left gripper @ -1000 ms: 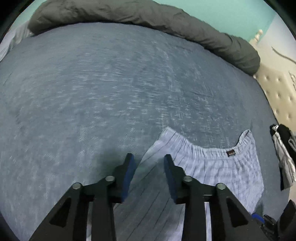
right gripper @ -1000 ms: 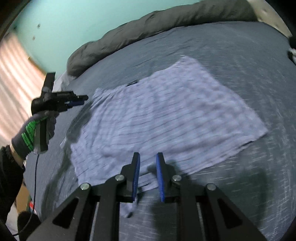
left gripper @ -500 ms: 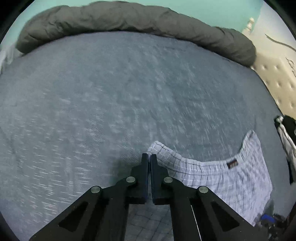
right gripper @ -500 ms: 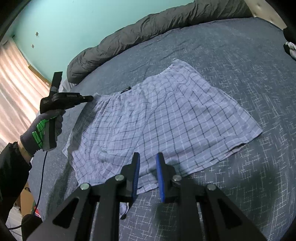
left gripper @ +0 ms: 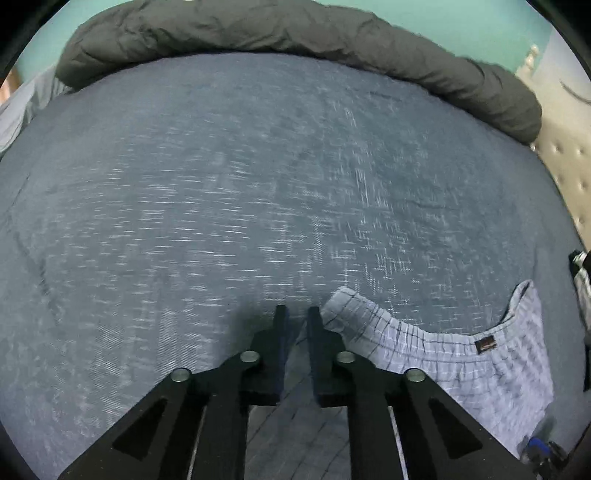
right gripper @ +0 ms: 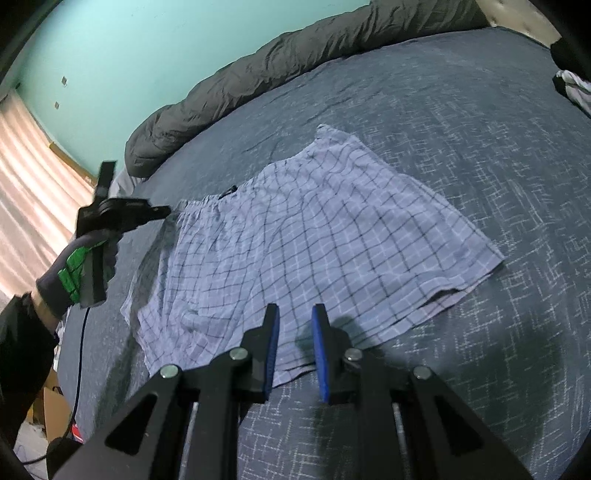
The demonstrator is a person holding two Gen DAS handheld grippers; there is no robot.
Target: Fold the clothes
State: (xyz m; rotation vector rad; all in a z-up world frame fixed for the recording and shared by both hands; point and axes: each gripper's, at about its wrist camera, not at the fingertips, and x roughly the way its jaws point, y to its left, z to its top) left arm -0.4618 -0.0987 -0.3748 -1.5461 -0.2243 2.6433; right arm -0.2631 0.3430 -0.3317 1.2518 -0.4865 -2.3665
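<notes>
Checked shorts (right gripper: pixel 295 236) lie flat on bed (right gripper: pixel 480 122); our left gripper (left gripper: pixel 295 325), shut a moment ago at waistband corner, reopens w/ nothing clamped; right gripper (right gripper: pixel 293 332) hovers slightly agape, empty; we judge re-grip needed.

shorts (right gripper: pixel 314 236): we see thin checked woven cloth, matt
bed cover (right gripper: pixel 461 122): we see coarse flecked weave
duvet (left gripper: pixel 295 33): we see crinkled matt fabric

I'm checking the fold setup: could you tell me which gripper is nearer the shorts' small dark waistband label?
Left gripper: at the waistband corner, beside the label. Right gripper: at the opposite hem.
</notes>
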